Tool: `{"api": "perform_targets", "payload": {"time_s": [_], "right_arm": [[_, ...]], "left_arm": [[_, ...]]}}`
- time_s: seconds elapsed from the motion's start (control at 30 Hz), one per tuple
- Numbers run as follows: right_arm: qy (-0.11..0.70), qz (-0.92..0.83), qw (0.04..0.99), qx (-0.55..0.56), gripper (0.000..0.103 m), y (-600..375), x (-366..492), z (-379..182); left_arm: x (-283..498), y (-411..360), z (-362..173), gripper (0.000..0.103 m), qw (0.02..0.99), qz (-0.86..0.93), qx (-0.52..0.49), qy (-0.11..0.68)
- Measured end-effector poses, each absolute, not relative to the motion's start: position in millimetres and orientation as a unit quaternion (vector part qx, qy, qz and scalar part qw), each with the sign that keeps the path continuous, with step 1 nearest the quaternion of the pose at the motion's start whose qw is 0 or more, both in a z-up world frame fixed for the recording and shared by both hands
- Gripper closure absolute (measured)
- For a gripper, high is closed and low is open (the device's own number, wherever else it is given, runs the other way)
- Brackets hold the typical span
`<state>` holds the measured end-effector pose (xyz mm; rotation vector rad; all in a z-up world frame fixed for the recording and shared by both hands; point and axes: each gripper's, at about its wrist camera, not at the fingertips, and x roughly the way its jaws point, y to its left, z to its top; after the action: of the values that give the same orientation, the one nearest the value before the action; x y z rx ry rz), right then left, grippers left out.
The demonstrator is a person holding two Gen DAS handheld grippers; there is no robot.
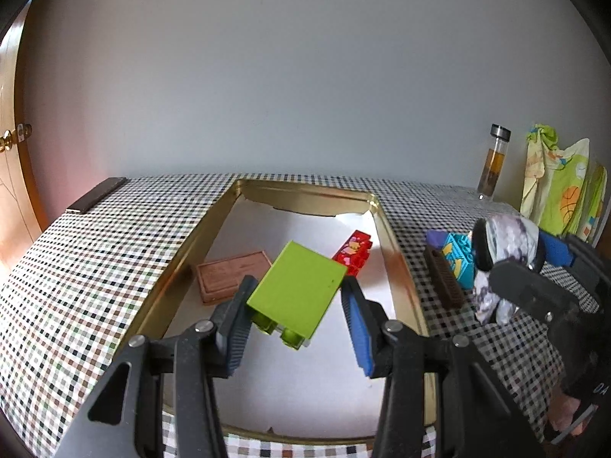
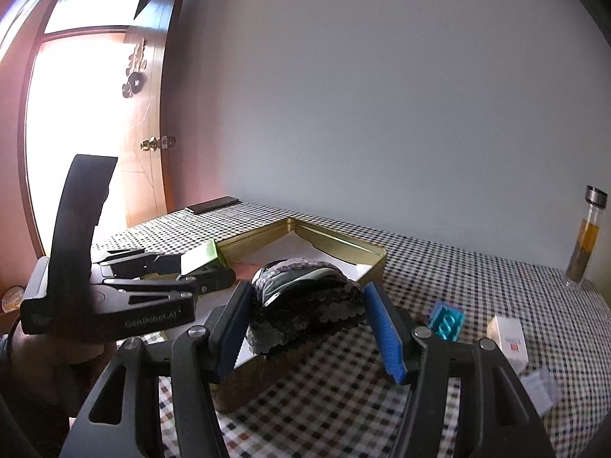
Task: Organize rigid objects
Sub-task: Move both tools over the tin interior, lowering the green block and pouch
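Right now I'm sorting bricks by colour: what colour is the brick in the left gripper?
Lime green: the brick in the left gripper shows best in the left wrist view.

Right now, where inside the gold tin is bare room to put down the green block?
Free: the white floor of the gold tin behind the brown tile, toward the far wall, and the near floor under the left claw holding the green block. Crowded: the right side by the red brick.
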<state>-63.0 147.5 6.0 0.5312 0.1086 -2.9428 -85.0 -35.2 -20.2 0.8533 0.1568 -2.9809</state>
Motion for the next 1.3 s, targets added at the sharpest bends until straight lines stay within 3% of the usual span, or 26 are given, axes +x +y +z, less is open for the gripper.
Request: {"api": "perform_targets", "payload": {"time_s": [0.53, 1.3], "right_arm": [[0.026, -0.967, 0.099, 0.234, 0.041, 138.2, -134.9, -3.5], [0.022, -0.953, 0.107, 0.282, 0.041, 122.1, -171.5, -35.0]], "left_arm": [[-128.9, -56.2, -13.7, 0.058, 0.034, -0.948, 0.316, 0.03], [-161.6, -53.5, -22.8, 0.058, 0.043, -0.932, 0.359, -0.002]]}}
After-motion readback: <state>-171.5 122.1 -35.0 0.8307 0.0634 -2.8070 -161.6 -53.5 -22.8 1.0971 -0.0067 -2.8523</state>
